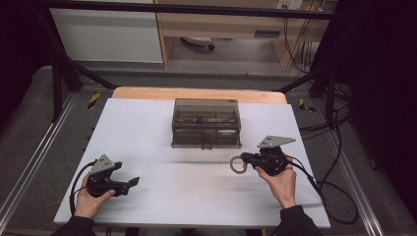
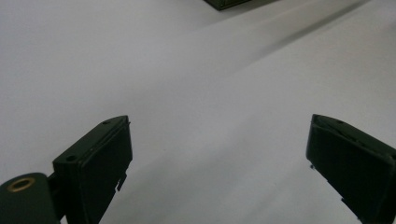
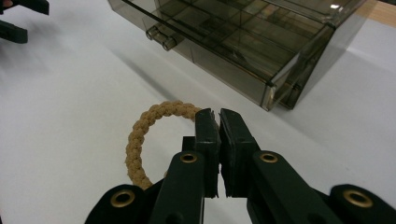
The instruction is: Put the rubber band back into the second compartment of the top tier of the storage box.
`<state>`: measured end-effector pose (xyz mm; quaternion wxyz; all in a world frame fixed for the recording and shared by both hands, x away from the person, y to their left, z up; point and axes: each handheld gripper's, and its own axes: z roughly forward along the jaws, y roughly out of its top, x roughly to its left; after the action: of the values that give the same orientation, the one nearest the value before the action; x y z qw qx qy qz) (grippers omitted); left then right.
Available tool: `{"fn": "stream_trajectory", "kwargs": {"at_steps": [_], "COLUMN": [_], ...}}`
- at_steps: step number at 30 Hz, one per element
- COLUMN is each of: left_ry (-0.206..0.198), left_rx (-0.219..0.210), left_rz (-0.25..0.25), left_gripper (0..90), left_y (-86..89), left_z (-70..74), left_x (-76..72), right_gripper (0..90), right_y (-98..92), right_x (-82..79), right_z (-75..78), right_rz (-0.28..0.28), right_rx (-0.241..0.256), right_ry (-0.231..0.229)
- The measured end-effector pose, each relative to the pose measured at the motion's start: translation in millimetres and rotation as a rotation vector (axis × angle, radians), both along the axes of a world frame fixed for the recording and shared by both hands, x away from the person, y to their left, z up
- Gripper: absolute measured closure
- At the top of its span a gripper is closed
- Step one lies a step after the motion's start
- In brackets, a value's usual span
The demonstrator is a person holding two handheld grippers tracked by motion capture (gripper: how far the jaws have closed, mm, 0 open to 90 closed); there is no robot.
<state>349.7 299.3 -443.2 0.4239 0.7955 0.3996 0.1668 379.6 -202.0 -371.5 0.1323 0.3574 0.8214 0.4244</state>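
A tan braided rope ring (image 1: 238, 165) (image 3: 140, 135) hangs just above the white table, pinched at one side by my right gripper (image 1: 248, 160) (image 3: 218, 116), whose jaws are shut on it. A smoky transparent drawer box (image 1: 206, 123) (image 3: 243, 42) sits at the table's middle back, its small front knobs (image 3: 159, 37) facing me, a short way beyond the ring. My left gripper (image 1: 132, 183) (image 2: 217, 149) rests low at the front left, jaws spread wide over bare table with nothing between them.
The white table top (image 1: 147, 132) spreads around the box. A wooden edge (image 1: 196, 93) runs behind it. Black cables (image 1: 334, 187) trail off the right side. Metal frame rails (image 1: 29, 162) border the table on both sides.
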Motion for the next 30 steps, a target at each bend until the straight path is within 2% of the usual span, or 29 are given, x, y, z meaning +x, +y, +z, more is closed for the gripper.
{"fn": "stream_trajectory", "kwargs": {"at_steps": [10,30], "left_ry": [0.001,0.0], "left_rx": [-0.003,-0.003], "left_rz": [0.001,0.0], "left_gripper": [6.5,6.5], "left_y": [0.7,0.7], "left_z": [-0.1,-0.2], "left_x": [0.1,0.2], "right_gripper": [86.6,86.6], "right_y": [16.2,46.5], "right_x": [7.1,25.8], "right_z": [10.0,25.6], "right_rz": [0.017,0.017], "right_rx": [0.001,-0.006], "right_ry": [-0.017,-0.045]}}
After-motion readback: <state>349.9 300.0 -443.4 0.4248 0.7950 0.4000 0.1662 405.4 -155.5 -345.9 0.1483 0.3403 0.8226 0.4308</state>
